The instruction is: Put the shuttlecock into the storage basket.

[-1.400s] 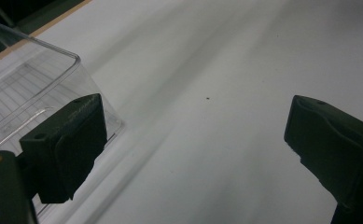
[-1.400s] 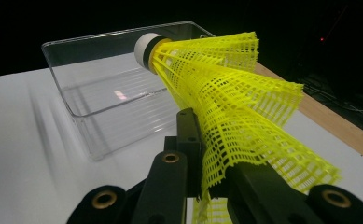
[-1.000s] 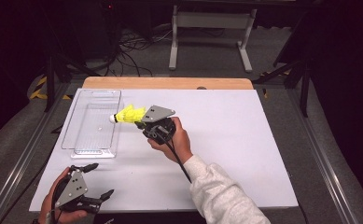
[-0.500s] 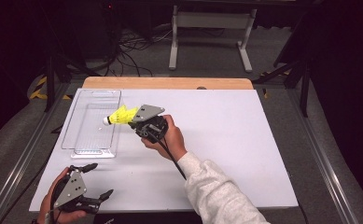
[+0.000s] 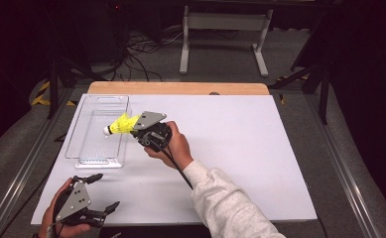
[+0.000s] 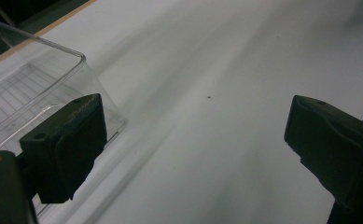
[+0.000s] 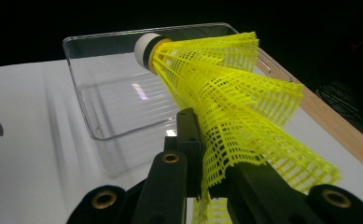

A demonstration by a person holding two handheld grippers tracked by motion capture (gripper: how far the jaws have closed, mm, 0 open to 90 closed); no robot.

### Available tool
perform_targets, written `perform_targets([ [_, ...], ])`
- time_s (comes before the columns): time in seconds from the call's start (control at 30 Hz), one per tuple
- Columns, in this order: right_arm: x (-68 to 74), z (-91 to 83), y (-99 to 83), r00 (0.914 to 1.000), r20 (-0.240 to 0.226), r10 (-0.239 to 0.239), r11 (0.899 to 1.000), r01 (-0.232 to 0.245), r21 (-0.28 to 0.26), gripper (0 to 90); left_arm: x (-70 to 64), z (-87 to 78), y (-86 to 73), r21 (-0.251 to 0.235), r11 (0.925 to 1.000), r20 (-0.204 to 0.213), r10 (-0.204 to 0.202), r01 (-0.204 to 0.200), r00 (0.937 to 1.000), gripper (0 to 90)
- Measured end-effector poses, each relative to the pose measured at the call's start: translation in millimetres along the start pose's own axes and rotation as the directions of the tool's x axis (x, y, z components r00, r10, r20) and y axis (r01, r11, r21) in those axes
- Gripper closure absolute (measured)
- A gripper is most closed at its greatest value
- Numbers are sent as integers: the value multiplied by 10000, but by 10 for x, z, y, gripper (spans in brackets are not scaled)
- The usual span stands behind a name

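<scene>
Right gripper (image 5: pixel 133 125) clamps the shuttlecock (image 5: pixel 120 124) by its skirt, cork leading over the bin (image 5: pixel 98 128) for release. Left gripper (image 5: pixel 101 193), jaws apart and empty, rests on the worktop (image 5: pixel 240 144).

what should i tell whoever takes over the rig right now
Right hand-held gripper: shut on the yellow shuttlecock, pinching its mesh skirt, white cork end pointing over the clear plastic bin.
Left hand-held gripper: open, holding nothing, low at the near left corner of the white table, just short of the bin.
Done: shuttlecock picked up and carried to the bin's right rim.
Left: move it fully over the bin, open the jaws, and probably pull the hand back.
</scene>
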State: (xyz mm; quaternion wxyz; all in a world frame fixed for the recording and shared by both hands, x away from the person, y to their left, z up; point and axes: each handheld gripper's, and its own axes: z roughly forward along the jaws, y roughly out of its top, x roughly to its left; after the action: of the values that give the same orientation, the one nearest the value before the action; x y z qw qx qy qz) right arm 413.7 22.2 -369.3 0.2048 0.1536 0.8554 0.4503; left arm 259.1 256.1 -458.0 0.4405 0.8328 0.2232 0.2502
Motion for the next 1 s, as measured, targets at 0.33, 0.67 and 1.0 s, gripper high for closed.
perform_targets([
  [0.33,67,92,69,9993,-239,-271,9995,274,136,876,-8,-8,-3,-48,10000,42,-18,18,10000,68],
  [0.67,110,185,124,9975,-459,-536,9981,549,273,876,-4,-7,-5,-74,10000,36,-61,62,10000,68],
  [1.0,172,269,151,9944,-683,-801,9957,830,420,875,-10,-6,-8,-65,9999,69,-112,113,9999,68],
])
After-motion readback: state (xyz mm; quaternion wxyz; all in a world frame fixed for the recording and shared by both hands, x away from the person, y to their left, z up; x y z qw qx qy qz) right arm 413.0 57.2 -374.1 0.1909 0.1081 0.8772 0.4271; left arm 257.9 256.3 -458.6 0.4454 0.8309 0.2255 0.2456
